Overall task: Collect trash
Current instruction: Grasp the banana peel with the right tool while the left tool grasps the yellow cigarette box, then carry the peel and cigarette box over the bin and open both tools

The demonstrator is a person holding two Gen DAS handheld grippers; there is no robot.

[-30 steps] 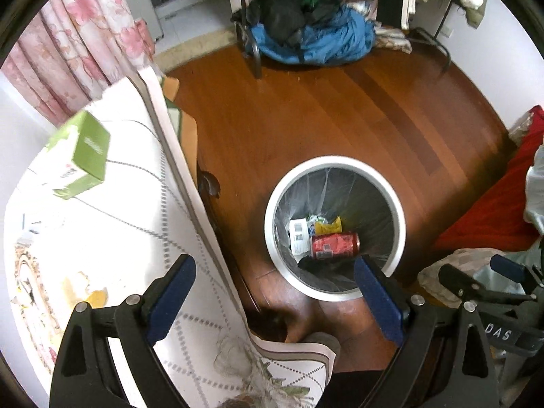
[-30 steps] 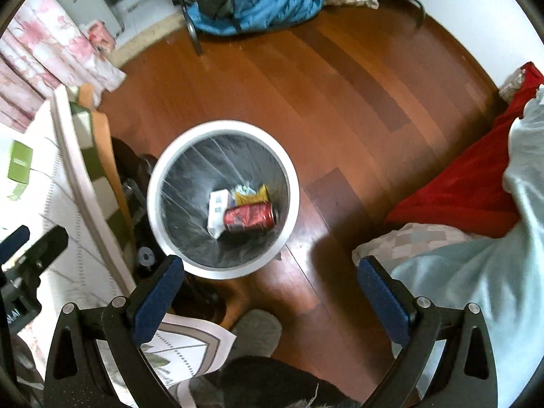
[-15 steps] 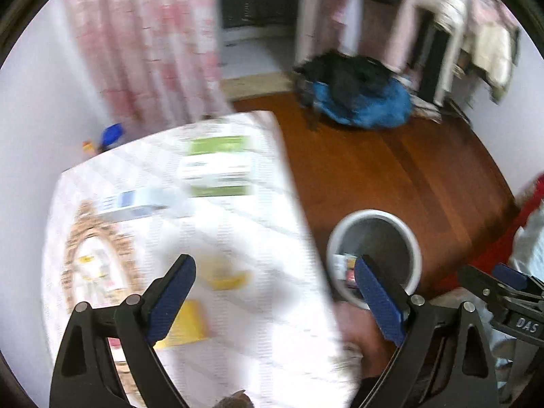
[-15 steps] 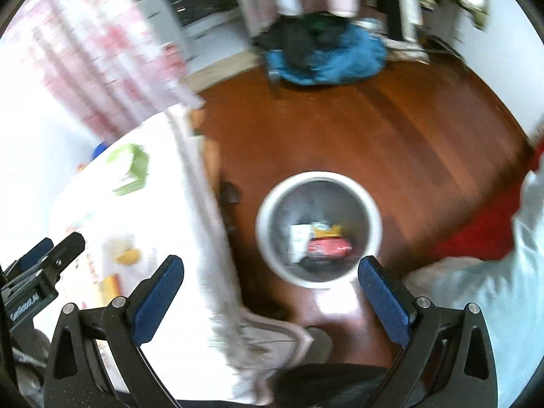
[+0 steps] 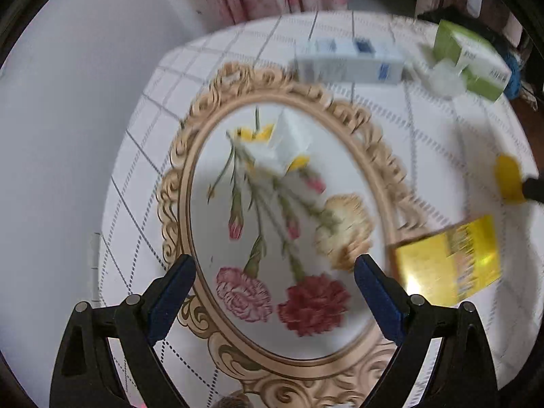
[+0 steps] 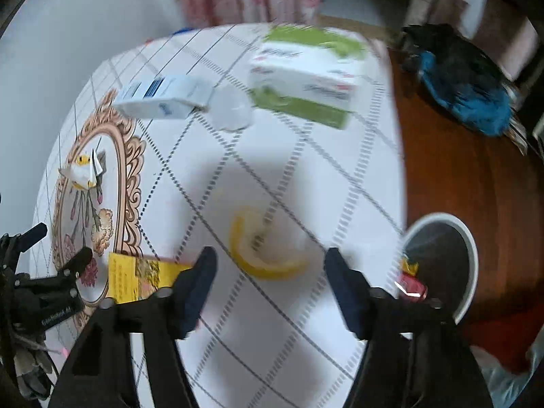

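Both my tongs hang over the table [image 5: 425, 129], which wears a white cloth with a grey diamond grid and a printed oval frame of carnations. My left tongs [image 5: 273, 284] are spread wide with nothing between the blue pads, poised above the printed flowers at the lower middle of the left view. A crumpled white-and-yellow wrapper [image 5: 275, 146] lies inside the oval, just above centre. A yellow box [image 5: 448, 265] sits to the right of the tongs, touching the oval's edge, and a blue-and-white box [image 5: 350, 63] lies along the top, beside a green-and-white box [image 5: 472, 59] at the upper right. My right tongs [image 6: 270, 280] are also wide open and empty; a yellow peel [image 6: 261, 248] rests on the cloth just ahead of the gap, at the lower middle of the right view. At the right edge of that frame, the white-rimmed bin [image 6: 471, 261] stands on the wooden floor beside the table, with a red can [image 6: 411, 289] inside. The frames are blurred, so finer print is unreadable.
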